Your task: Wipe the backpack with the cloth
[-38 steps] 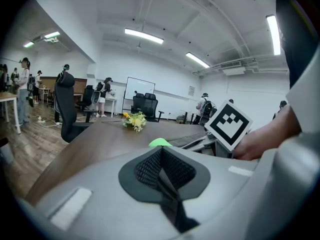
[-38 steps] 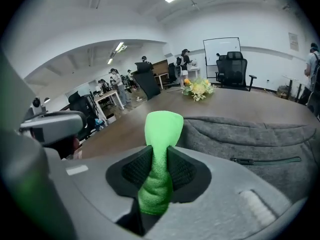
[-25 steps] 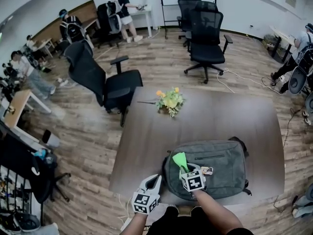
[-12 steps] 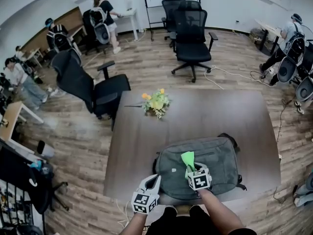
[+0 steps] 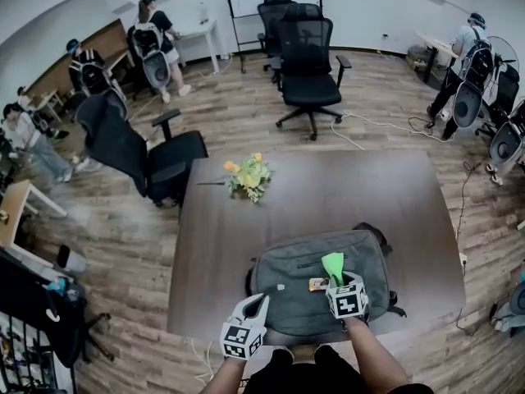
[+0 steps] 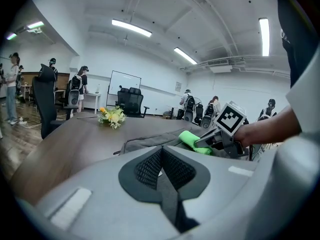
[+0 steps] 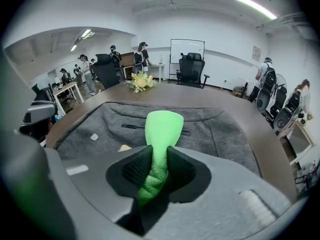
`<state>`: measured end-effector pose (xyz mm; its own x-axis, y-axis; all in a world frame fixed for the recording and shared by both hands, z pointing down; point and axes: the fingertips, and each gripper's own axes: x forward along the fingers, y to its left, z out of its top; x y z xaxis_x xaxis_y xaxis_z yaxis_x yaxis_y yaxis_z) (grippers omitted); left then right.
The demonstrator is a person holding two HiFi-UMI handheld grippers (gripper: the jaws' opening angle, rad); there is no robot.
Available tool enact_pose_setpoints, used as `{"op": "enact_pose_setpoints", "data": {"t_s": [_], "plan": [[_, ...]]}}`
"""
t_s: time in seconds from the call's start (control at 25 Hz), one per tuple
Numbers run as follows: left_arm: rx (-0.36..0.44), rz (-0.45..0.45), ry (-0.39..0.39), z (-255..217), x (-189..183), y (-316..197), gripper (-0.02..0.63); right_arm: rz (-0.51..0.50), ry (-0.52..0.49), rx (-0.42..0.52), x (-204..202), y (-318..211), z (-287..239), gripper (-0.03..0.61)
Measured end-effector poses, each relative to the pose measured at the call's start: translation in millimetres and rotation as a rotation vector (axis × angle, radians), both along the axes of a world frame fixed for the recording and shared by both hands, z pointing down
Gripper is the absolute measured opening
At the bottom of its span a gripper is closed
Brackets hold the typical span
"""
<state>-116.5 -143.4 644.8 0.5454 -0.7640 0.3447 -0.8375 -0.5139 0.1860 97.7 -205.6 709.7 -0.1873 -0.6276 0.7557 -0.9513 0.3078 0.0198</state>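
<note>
Head view looks steeply down on a brown table [image 5: 328, 191] with a grey backpack [image 5: 299, 265] lying flat near its front edge, long side across the view. The right gripper [image 5: 335, 277] is held over the right-hand half of the backpack, its jaws closed on a bright green cloth [image 5: 333, 262] that sticks out ahead of them and fans wider at its free end. Right gripper view shows the cloth bunched tight between the two dark pads [image 7: 135, 170], its free end above the grey fabric close to a dark zipper [image 7: 131, 127]; whether the cloth touches the backpack cannot be told. A small yellow tag [image 5: 317, 284] lies on the backpack just left of the right gripper, and a small white patch [image 5: 279, 286] sits further left. The left gripper [image 5: 260, 300] is at the table's front edge, by the backpack's near left corner; left gripper view shows its jaws pressed together with nothing between them. A bunch of yellow and orange flowers [image 5: 246, 173] lies on the far left part of the table, well apart from the backpack. Black office chairs [image 5: 305, 60] stand on the wood floor [image 5: 246, 105] beyond the table, and several people [image 5: 156, 35] are along the room's edges.
</note>
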Motion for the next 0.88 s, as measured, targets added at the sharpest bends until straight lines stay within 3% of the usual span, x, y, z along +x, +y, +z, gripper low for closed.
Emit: {"op": "enact_pose_setpoints", "data": {"t_s": [0.36,0.52,0.88], "plan": [[0.004,0.027,0.003,-1.6,16.1,-1.6,0.018,0.07,0.069,0.033,48.5,-4.6,-23.3,0.094],[0.006,0.042,-0.002,-3.1,22.4,-1.6,0.018,0.116,0.049,0.042,70.1,-5.7,-29.1,0.095],[0.011,0.045,-0.011,-6.0,21.8,-5.1,0.018,0.15,0.092,0.079,94.6,-6.7,-48.3,0.1]]}}
